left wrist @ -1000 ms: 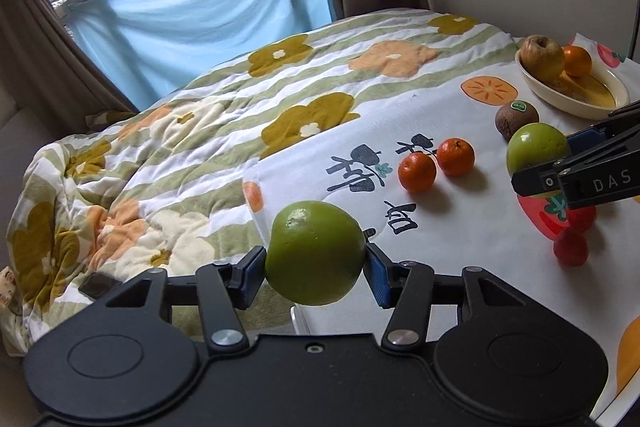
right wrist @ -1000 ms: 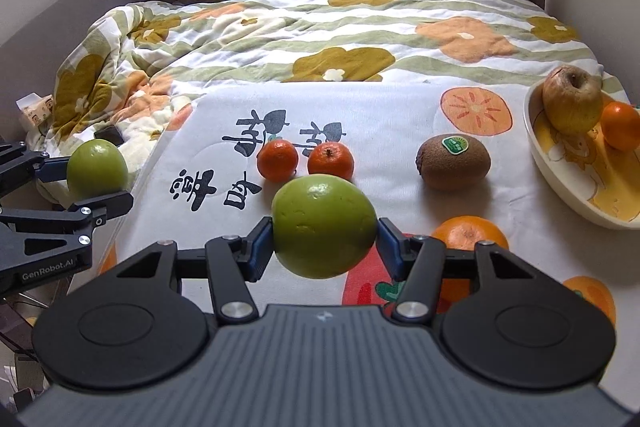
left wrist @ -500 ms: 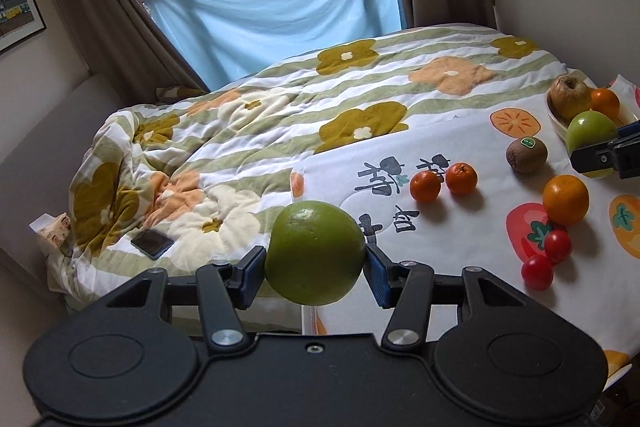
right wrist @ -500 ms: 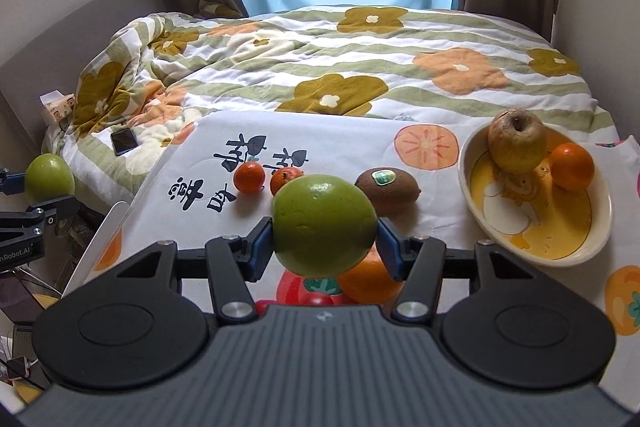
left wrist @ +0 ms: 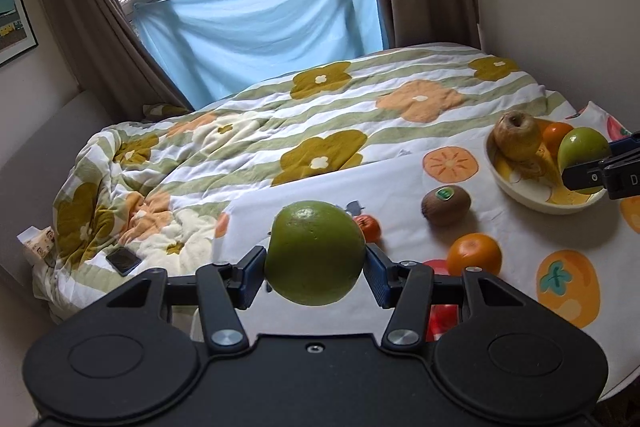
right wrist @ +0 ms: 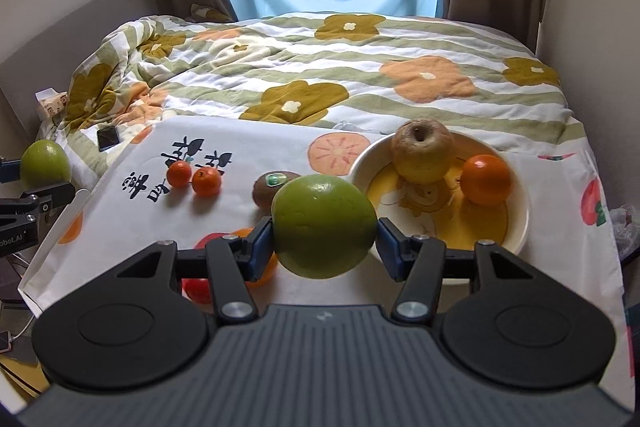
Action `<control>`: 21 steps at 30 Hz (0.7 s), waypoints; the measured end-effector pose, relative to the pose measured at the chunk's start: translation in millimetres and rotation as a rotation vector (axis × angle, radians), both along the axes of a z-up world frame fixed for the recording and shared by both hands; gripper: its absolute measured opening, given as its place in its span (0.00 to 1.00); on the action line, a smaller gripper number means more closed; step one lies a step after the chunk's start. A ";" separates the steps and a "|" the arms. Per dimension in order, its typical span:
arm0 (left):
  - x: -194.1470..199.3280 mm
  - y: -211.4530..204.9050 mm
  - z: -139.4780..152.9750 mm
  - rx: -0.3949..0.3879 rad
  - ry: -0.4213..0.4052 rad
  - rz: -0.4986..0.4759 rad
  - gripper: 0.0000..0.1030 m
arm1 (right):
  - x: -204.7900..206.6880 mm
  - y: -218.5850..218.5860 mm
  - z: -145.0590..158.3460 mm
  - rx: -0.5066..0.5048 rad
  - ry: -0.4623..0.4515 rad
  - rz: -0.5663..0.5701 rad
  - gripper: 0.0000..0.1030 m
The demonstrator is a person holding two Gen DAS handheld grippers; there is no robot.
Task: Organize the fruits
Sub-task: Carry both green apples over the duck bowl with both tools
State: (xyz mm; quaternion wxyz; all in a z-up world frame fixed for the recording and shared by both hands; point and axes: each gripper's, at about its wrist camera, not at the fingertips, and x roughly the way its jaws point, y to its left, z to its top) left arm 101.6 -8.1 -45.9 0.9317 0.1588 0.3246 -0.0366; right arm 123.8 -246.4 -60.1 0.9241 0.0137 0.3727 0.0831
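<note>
My left gripper (left wrist: 316,269) is shut on a green apple (left wrist: 315,253) and holds it above the left part of the fruit-print cloth. My right gripper (right wrist: 325,241) is shut on a second green apple (right wrist: 324,225) just in front of the cream bowl (right wrist: 518,227). The bowl holds a yellow-brown apple (right wrist: 422,151) and an orange (right wrist: 485,179). The left wrist view shows the right gripper's apple (left wrist: 582,149) over the bowl (left wrist: 516,191). A kiwi (left wrist: 446,205), an orange (left wrist: 474,254) and two tangerines (right wrist: 194,177) lie on the cloth.
The cloth (right wrist: 248,143) lies on a table against a bed with a flowered quilt (right wrist: 360,67). A phone (right wrist: 108,137) lies on the quilt at the left. Red tomatoes (right wrist: 198,287) sit near the cloth's front edge. A wall stands at the right.
My right gripper has carried its apple right, from over the middle of the cloth to the bowl. My left gripper has moved right and closer to the cloth, still holding its apple.
</note>
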 end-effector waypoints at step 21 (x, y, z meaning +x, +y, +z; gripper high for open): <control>86.5 -176.7 -51.3 0.005 0.058 -0.278 0.55 | 37.2 -130.1 -28.6 -0.025 0.038 -0.095 0.67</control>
